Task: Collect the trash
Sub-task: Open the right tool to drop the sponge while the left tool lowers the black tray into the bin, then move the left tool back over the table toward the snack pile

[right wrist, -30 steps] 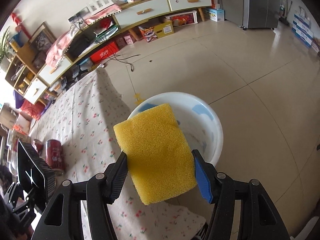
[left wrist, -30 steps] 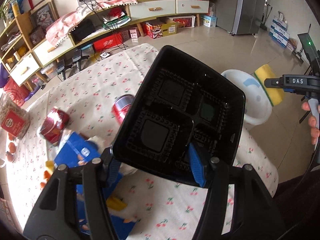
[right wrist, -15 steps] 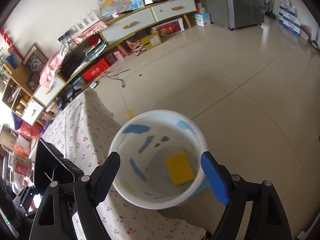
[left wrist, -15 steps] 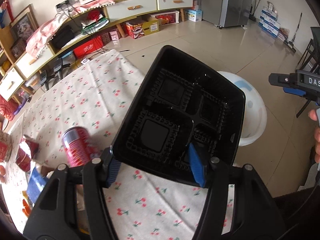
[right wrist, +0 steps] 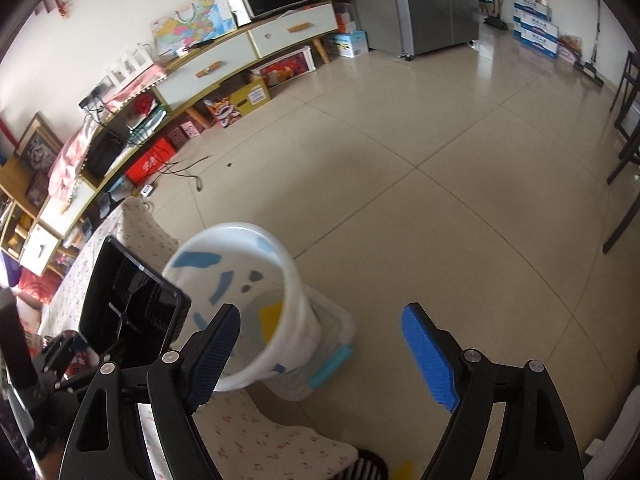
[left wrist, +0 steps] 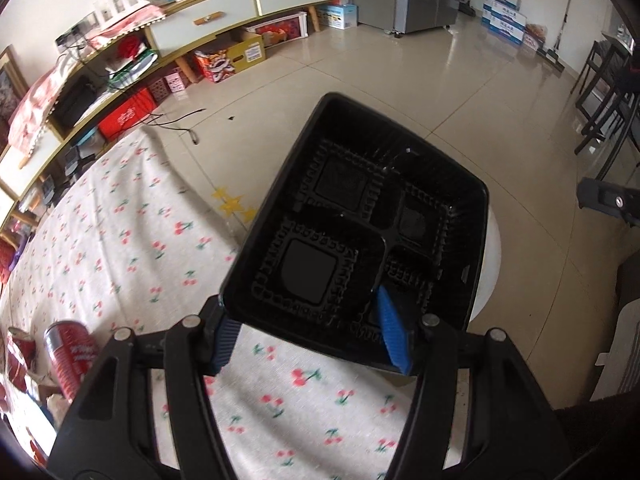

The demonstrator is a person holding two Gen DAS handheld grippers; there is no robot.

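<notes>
Pinching black tray [left wrist: 360,220]: left fingers [left wrist: 394,338] | right fingers [right wrist: 428,356] spread, empty | sponge [right wrist: 271,320] in bucket [right wrist: 296,320]: right view only

Black compartment tray [left wrist: 356,224] tilted above white bin [right wrist: 240,280].

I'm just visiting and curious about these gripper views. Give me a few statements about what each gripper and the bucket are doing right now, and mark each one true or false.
1. The left gripper holds a black compartment tray by its near edge. True.
2. The right gripper is clamped on a yellow sponge. False: its jaws stand apart with nothing between them.
3. A yellow sponge lies inside the white bucket. True.
4. The white bucket stands on the table. False: it stands on the tiled floor beside the table's edge.
5. A red can lies on the cherry-print tablecloth. True.
</notes>
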